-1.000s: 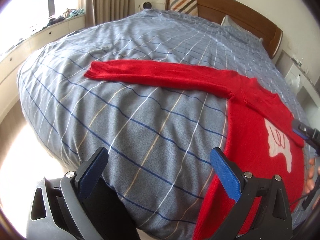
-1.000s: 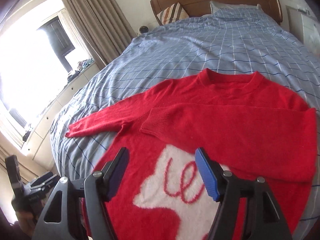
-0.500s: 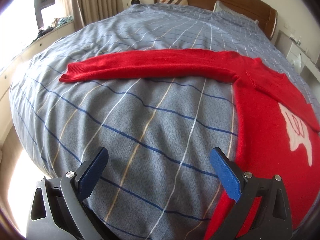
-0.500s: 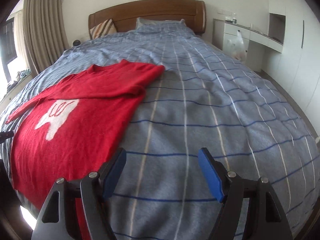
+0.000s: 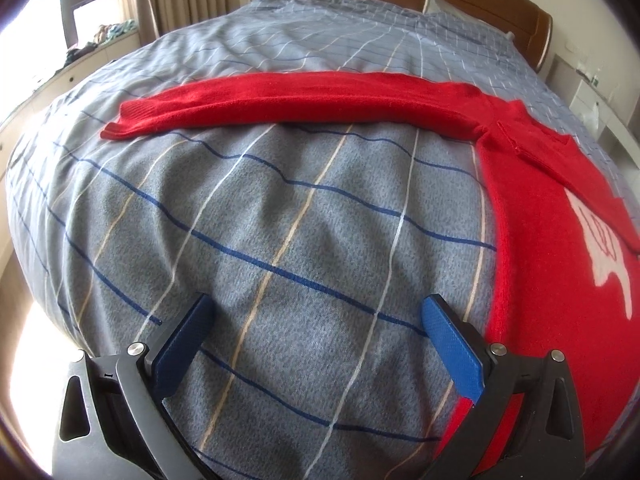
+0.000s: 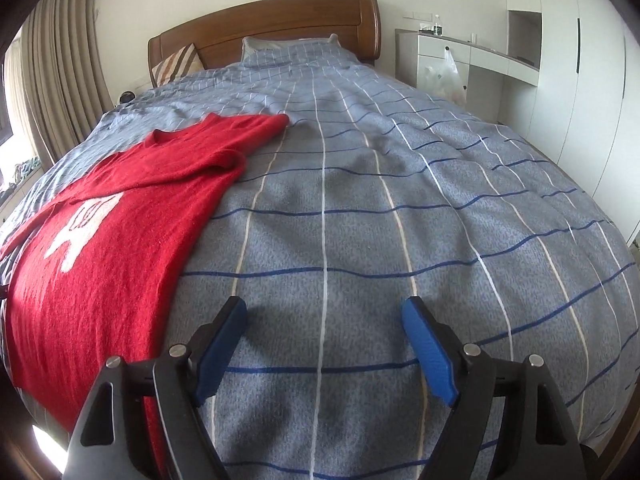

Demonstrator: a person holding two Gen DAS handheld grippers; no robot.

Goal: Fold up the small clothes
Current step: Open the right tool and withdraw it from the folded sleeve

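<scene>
A red sweater lies flat on a bed covered by a blue-grey checked duvet, its body near the foot edge and a white motif showing on its front. One sleeve stretches straight out across the duvet toward the window side, its ribbed cuff resting flat. The other sleeve is folded in across the chest, just above the white motif, and the neckline points toward the wooden headboard.

The left gripper hovers over bare duvet just beside the sweater's side edge, its blue-padded jaws spread wide and holding nothing; the right-hand finger sits close to the red hem. The right gripper hangs over the duvet on the opposite side of the garment, likewise with jaws spread apart and empty, its left-hand finger near the sweater's edge.

At the head of the bed a striped cushion leans against the headboard beside a pillow in matching checked fabric. Beige curtains hang on the window side, where daylight pours in. White cabinets line the far wall, with a plastic bag hanging from a knob.
</scene>
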